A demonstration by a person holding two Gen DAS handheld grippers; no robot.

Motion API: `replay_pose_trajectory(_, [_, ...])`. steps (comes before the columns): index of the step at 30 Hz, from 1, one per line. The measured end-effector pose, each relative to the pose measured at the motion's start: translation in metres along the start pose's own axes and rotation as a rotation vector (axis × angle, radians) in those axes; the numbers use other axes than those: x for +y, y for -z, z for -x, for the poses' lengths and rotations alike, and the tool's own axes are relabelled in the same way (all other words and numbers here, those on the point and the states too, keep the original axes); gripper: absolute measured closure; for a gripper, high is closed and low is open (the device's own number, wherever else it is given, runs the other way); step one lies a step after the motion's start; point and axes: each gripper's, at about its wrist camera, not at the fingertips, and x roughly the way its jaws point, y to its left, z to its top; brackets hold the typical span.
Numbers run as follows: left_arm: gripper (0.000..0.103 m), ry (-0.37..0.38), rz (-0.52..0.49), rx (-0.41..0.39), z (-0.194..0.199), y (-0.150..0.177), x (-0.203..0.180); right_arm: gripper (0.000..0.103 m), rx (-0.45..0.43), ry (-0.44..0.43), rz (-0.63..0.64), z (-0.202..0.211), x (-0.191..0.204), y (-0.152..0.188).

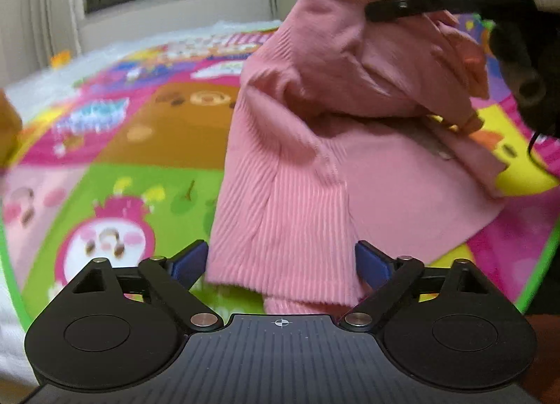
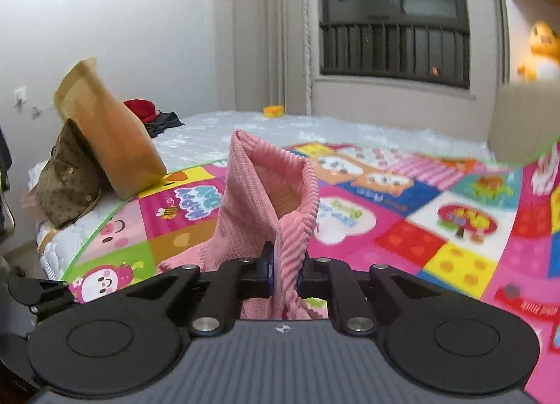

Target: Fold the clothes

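Note:
A pink ribbed sweater (image 1: 336, 131) hangs lifted above the colourful play mat (image 1: 147, 145), with its lower part trailing onto the mat. In the left wrist view, my left gripper (image 1: 280, 264) is open, and the sweater's ribbed hem hangs between its two blue fingertips (image 1: 190, 262). At the upper right of that view, my right gripper (image 1: 388, 10) holds the garment's top. In the right wrist view, my right gripper (image 2: 285, 273) is shut on a bunched ribbed edge of the sweater (image 2: 269, 187), which stands up in front of the camera.
The play mat (image 2: 402, 215) covers a white mattress (image 2: 210, 134). A brown paper bag (image 2: 108, 131) and a brown handbag (image 2: 68, 180) sit at the mattress's left edge, with dark and red clothing (image 2: 150, 113) behind. A window (image 2: 395, 19) and a yellow plush toy (image 2: 539, 50) lie beyond.

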Motion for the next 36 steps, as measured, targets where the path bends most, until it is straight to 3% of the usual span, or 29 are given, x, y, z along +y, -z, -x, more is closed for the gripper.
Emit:
replay_pose_trajectory(1, [0.020, -0.014, -0.029, -0.014, 0.001, -0.002, -0.003, 0.092, 0.006, 0.000, -0.012, -0.003, -0.002, 0.002])
replay_pose_trajectory(5, [0.077, -0.041, -0.131, -0.046, 0.006, -0.009, -0.012, 0.092, 0.008, 0.006, -0.040, -0.008, -0.010, 0.003])
replay_pose_trajectory(12, [0.078, 0.135, -0.090, -0.055, -0.005, -0.022, -0.037, 0.093, 0.007, -0.007, -0.029, -0.010, -0.010, -0.006])
replay_pose_trajectory(13, [0.078, 0.160, -0.091, -0.049, -0.009, -0.021, -0.042, 0.093, 0.007, -0.011, -0.013, -0.009, -0.008, -0.006])
replay_pose_trajectory(14, [0.071, 0.183, -0.090, -0.042, -0.012, -0.020, -0.046, 0.093, 0.010, -0.018, 0.009, -0.007, -0.004, -0.006])
replay_pose_trajectory(15, [0.053, 0.212, -0.086, -0.037, -0.013, -0.018, -0.048, 0.093, 0.021, -0.030, 0.043, -0.005, 0.002, -0.003])
replay_pose_trajectory(18, [0.029, 0.376, -0.056, -0.022, -0.005, -0.012, -0.040, 0.093, 0.053, -0.067, 0.146, -0.001, 0.020, 0.007])
replay_pose_trajectory(23, [0.023, 0.541, 0.127, 0.008, 0.008, -0.003, 0.001, 0.093, 0.118, -0.127, 0.319, 0.006, 0.053, 0.030])
replay_pose_trajectory(27, [0.011, 0.552, 0.232, -0.016, 0.025, 0.002, 0.038, 0.092, 0.187, -0.161, 0.476, 0.005, 0.086, 0.070])
replay_pose_trajectory(29, [0.009, 0.531, 0.260, -0.046, 0.035, 0.001, 0.055, 0.085, 0.213, -0.164, 0.541, 0.002, 0.100, 0.088])
replay_pose_trajectory(31, [0.009, 0.509, 0.318, -0.078, 0.044, -0.002, 0.074, 0.066, 0.227, -0.176, 0.568, 0.001, 0.109, 0.099])
replay_pose_trajectory(33, [0.008, 0.500, 0.394, -0.109, 0.048, -0.007, 0.090, 0.055, 0.228, -0.197, 0.558, 0.005, 0.112, 0.099])
replay_pose_trajectory(36, [0.008, 0.506, 0.470, -0.127, 0.039, -0.023, 0.098, 0.052, 0.223, -0.230, 0.511, 0.015, 0.110, 0.092])
